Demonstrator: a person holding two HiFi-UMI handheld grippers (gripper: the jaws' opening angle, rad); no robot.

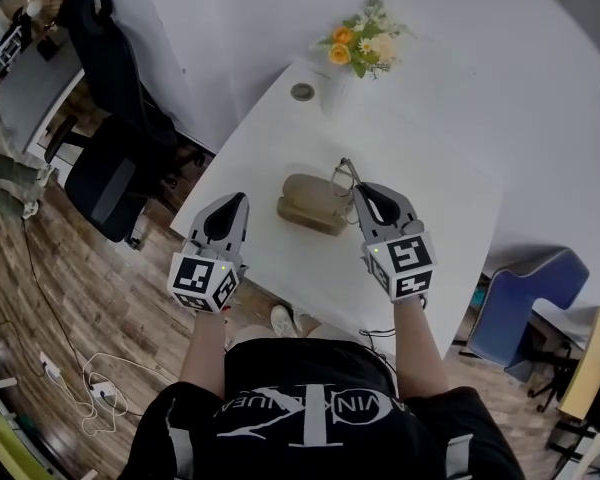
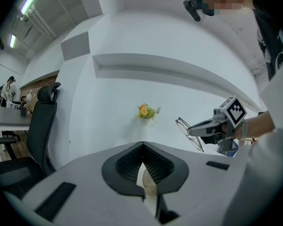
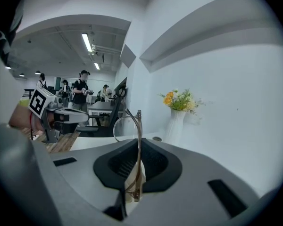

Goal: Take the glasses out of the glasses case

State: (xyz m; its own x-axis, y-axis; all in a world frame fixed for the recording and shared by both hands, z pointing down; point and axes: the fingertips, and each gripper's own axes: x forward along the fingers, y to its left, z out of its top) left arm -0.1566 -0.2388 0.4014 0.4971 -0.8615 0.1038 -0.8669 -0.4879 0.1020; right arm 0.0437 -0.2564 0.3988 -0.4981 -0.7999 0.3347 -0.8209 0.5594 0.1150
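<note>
The right gripper (image 3: pixel 137 144) pinches the glasses (image 3: pixel 138 119) by the frame, and they stick out toward 12 o'clock. They appear lifted free of the case (image 1: pixel 310 203), which lies on the table (image 1: pixel 410 138) at this gripper's 9 o'clock. The left gripper (image 1: pixel 226 218), at the case's 9 o'clock, is pressed together and empty. I judge the taking out as done; perhaps only laying the glasses down is left.

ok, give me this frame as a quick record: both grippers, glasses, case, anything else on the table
right gripper: shut on the glasses, fingers pinching the frame
glasses: out of the case, held up in the air
left gripper: shut, empty, apart from the case
case: tan, lying on the white table between the grippers
other: vase of flowers at the table's far edge
</note>
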